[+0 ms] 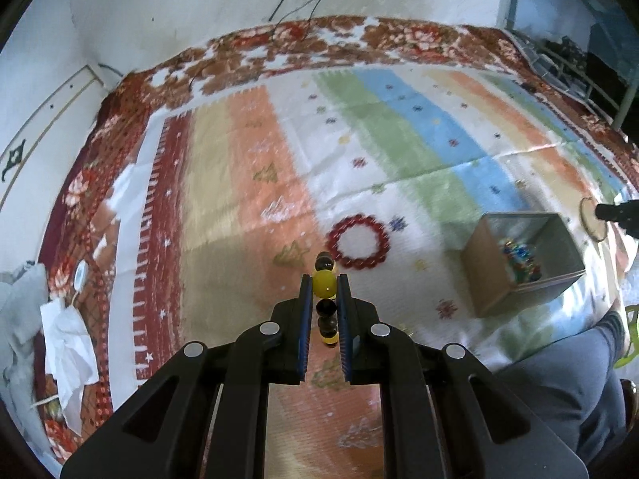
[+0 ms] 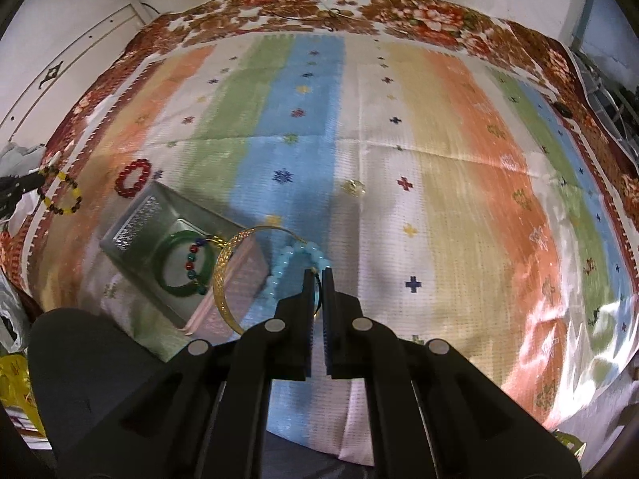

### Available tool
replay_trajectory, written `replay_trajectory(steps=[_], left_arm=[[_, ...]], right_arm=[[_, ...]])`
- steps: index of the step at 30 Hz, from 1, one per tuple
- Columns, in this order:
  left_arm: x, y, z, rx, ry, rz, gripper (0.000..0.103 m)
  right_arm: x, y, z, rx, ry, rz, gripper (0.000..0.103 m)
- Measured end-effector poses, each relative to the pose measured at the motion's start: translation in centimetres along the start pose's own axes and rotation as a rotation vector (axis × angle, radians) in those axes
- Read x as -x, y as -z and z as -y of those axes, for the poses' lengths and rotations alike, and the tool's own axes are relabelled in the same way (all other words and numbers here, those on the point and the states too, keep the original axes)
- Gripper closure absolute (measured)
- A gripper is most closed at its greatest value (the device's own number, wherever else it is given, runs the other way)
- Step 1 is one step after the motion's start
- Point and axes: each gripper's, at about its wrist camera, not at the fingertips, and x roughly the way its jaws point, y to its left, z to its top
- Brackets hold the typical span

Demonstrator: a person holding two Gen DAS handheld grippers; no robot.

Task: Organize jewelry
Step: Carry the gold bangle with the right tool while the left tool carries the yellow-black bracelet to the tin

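Left tongs (image 1: pixel 324 285) clamped on yellow-and-brown bracelet (image 1: pixel 324 284), right tongs (image 2: pixel 318 275) pinching gold bangle (image 2: pixel 223 275), green bangle (image 2: pixel 185 265) boxed

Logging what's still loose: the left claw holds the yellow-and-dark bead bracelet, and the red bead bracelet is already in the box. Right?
Not quite. The left claw does grip the yellow-and-dark bracelet, but the red bracelet lies on the cloth beside the box, not in it, as the left wrist view shows.

Both wrist views look steeply down, close above the striped cloth (image 1: pixel 399 147); both share the box (image 2: pixel 167 239).
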Motion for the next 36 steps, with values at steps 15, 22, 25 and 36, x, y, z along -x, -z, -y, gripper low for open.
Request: replay_trajectory(steps=[15,22,25,36], left_arm=[[2.1,-3.0,5.7,-0.076,0.122,0.075,0.092],[1.7,-3.2,8.8,-0.102,0.193,0.075,0.092],[1.5,-3.3,9.9,-0.105,0.224,0.078,0.092],[0.3,-3.5,13.3,-0.127,0.301,0.064,0.092]], right_arm=[[0.8,-1.2,-3.3,0.033,-0.048,0.01,0.098],[0.5,-2.1,-4.6,0.052,-0.068,0.01,0.098],[0.3,-2.2,-5.1,0.063,-0.075,0.008,0.098],[-0.8,-2.4,-5.9,0.082,-0.089,-0.011,0.098]])
